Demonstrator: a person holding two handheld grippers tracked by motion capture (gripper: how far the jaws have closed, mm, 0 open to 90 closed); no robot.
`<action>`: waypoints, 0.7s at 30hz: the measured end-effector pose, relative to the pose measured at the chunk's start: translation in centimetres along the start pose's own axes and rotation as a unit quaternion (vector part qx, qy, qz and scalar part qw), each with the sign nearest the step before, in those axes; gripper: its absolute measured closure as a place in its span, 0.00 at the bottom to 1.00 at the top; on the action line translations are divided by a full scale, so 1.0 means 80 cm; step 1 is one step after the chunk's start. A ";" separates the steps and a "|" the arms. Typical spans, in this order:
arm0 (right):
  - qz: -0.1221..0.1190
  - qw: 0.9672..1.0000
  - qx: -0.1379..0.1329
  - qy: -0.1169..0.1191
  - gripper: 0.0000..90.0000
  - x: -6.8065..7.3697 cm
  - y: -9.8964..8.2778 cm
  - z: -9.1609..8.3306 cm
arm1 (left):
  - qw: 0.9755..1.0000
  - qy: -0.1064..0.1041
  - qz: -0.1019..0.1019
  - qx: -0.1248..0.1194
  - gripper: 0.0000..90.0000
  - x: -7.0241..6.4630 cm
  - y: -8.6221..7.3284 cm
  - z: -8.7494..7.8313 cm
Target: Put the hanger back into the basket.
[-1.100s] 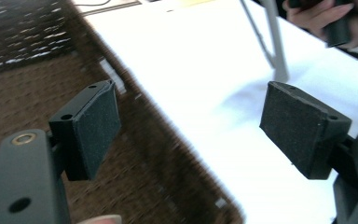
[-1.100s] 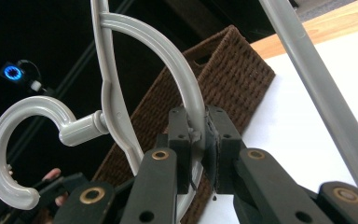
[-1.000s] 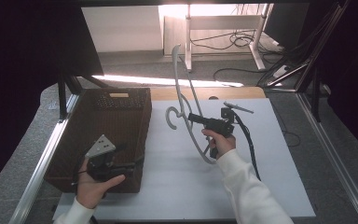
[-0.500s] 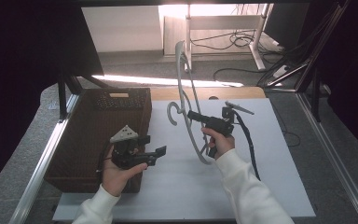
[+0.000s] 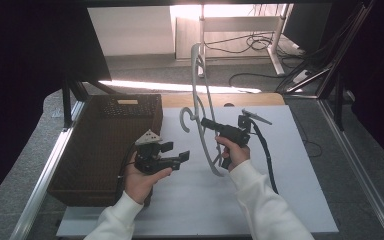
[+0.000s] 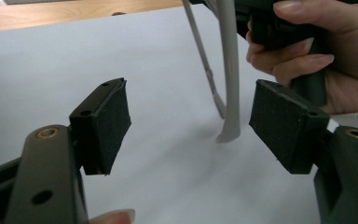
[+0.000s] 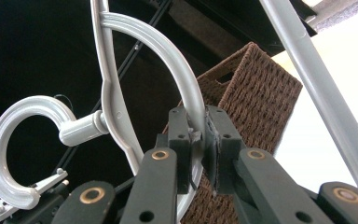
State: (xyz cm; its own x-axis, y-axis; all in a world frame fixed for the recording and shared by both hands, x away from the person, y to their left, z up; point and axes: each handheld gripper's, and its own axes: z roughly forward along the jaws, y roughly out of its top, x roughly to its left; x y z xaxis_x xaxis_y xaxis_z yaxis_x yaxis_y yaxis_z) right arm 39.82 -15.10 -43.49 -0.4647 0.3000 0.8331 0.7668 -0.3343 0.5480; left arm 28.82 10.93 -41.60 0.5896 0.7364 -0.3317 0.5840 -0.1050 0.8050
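A basket (image 5: 105, 145) sits on the left part of the table (image 5: 290, 200), its right side along the sheet (image 5: 190, 200) that covers the middle. A hanger (image 5: 205, 125) stands upright over the sheet, right of the basket, with floor cables (image 5: 245, 45) behind the table.

brown woven basket (image 5: 105, 145) on the white table (image 5: 290, 200)
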 end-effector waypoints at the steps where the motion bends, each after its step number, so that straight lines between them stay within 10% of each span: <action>1: 0.005 1.000 -0.001 0.001 0.90 0.001 0.000 0.000 | 1.000 -0.002 0.001 0.002 0.33 -0.002 0.000 0.005; 21: 0.032 0.999 -0.026 0.016 0.90 -0.002 -0.010 0.008 | 0.999 -0.017 -0.023 -0.021 0.56 -0.010 0.011 0.055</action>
State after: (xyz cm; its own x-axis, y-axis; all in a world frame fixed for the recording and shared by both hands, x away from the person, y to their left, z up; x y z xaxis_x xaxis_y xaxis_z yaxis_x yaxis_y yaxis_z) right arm 39.56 -14.26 -44.09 -0.4290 0.2485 0.8685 0.7723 -0.3977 0.4953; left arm 31.29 7.33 -42.79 0.5815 0.7172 -0.3840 0.5868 -0.0427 0.8086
